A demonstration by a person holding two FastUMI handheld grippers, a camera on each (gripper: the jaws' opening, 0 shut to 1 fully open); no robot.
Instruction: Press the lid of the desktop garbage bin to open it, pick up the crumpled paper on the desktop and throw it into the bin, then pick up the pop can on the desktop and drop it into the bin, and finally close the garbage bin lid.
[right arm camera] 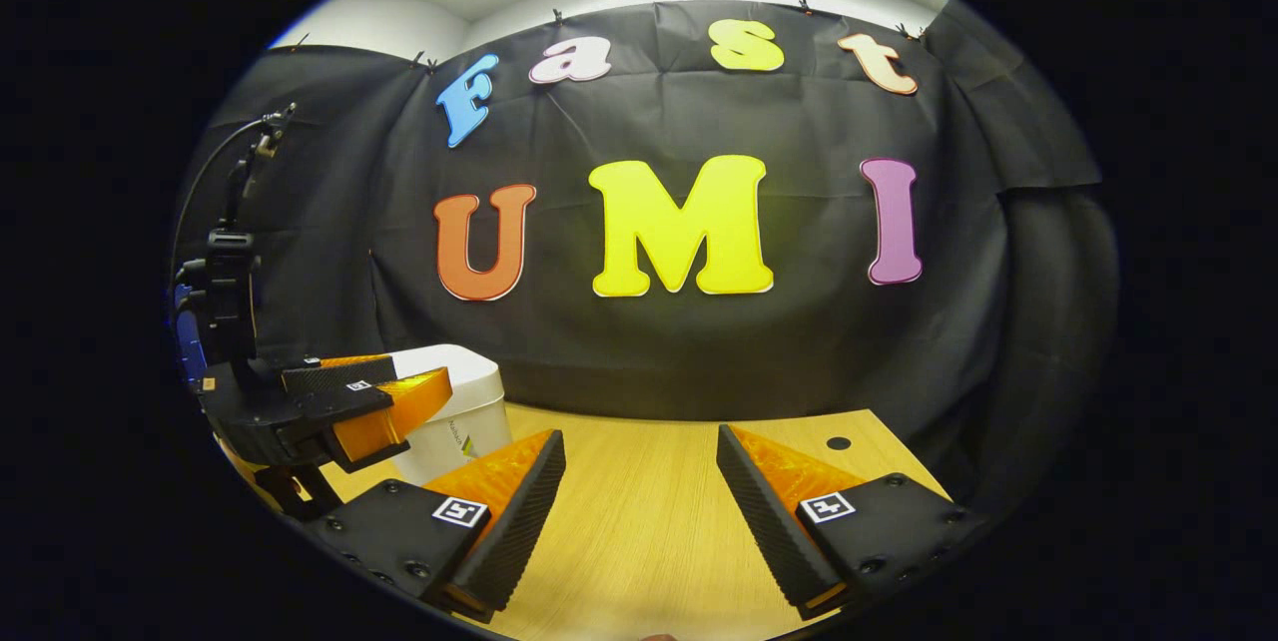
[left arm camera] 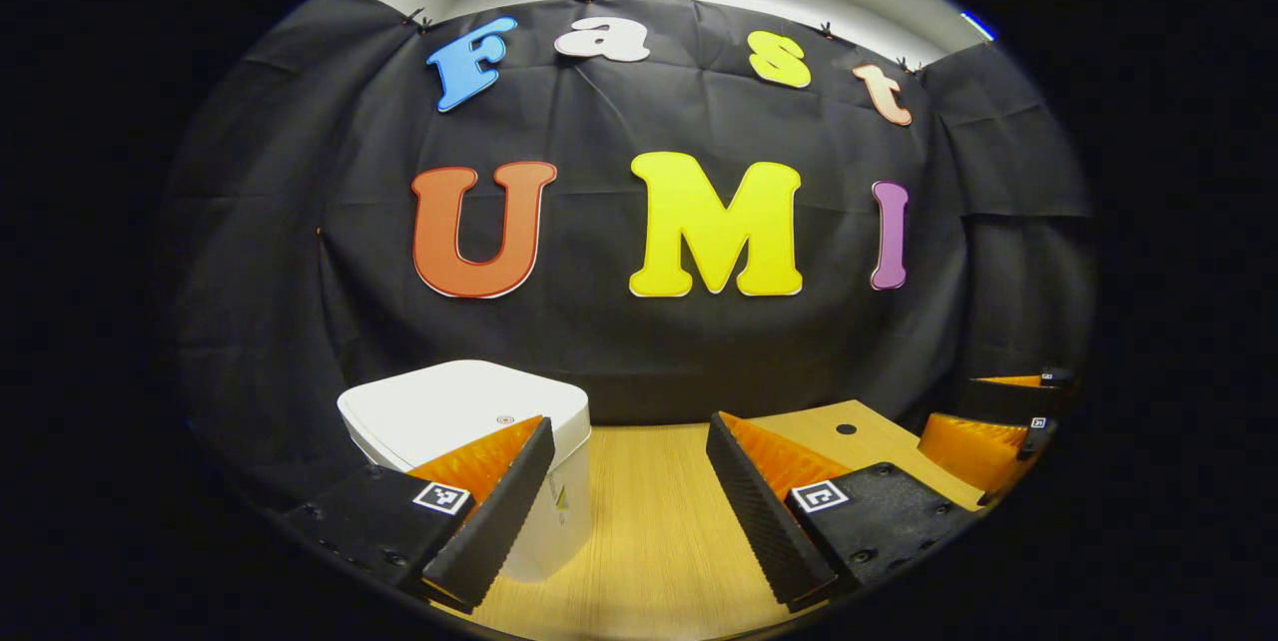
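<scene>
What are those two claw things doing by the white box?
A person is holding a hand-held gripper in each hand over a wooden table. The white box is a small garbage bin, and its lid is shut. The left hand-held gripper is open, with the bin just behind one of its fingers. The right hand-held gripper is also open, over bare table. Neither one holds anything, so the tidying does not look started yet.

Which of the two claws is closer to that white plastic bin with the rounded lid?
The left claw. It sits open right beside the white plastic bin, overlapping its lid. The right claw is open over the bare wooden tabletop, off to the bin's right.
</scene>
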